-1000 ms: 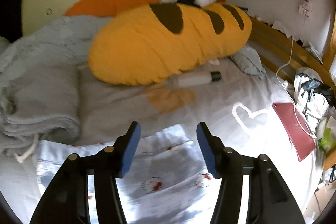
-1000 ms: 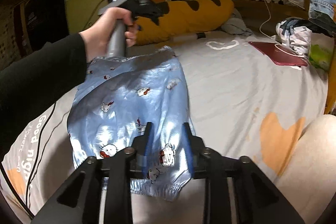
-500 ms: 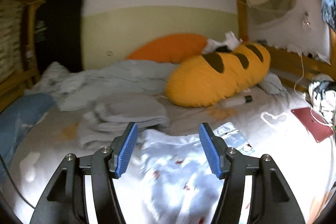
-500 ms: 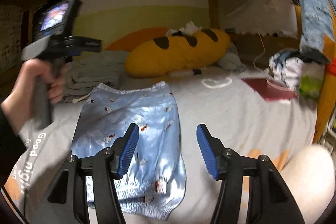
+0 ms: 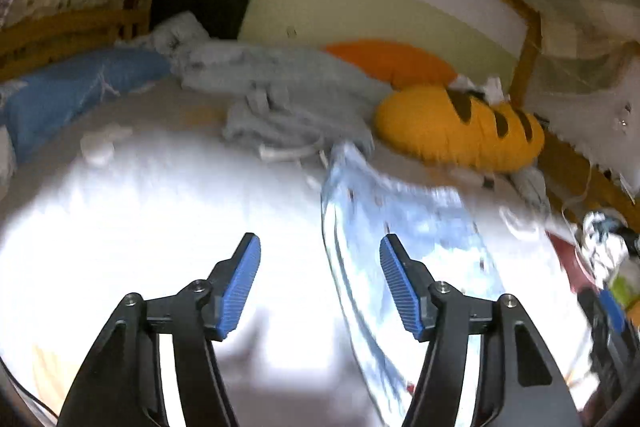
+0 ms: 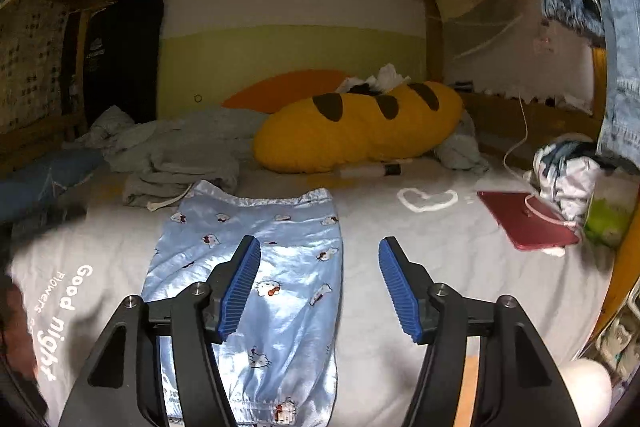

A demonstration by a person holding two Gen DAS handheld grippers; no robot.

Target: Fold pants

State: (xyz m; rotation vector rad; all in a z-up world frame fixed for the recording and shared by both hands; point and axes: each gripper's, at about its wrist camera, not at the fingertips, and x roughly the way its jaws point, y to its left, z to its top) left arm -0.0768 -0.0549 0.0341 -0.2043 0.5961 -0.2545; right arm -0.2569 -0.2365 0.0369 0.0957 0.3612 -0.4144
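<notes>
Right wrist: pants (image 6: 256, 287) lying flat on bed (image 6: 440, 267), folded lengthwise into one strip, waistband toward banana pillow (image 6: 360, 123). Right gripper (image 6: 319, 283) now lifted clear, jaws opening, nothing between them (a second ago pinching the cuff end). Left gripper (image 5: 320, 283) released too, swung off the waistband to bare sheet left of pants (image 5: 400, 247); view blurred. Likely first fold finished; next probably cuffs brought up to waistband.
</notes>
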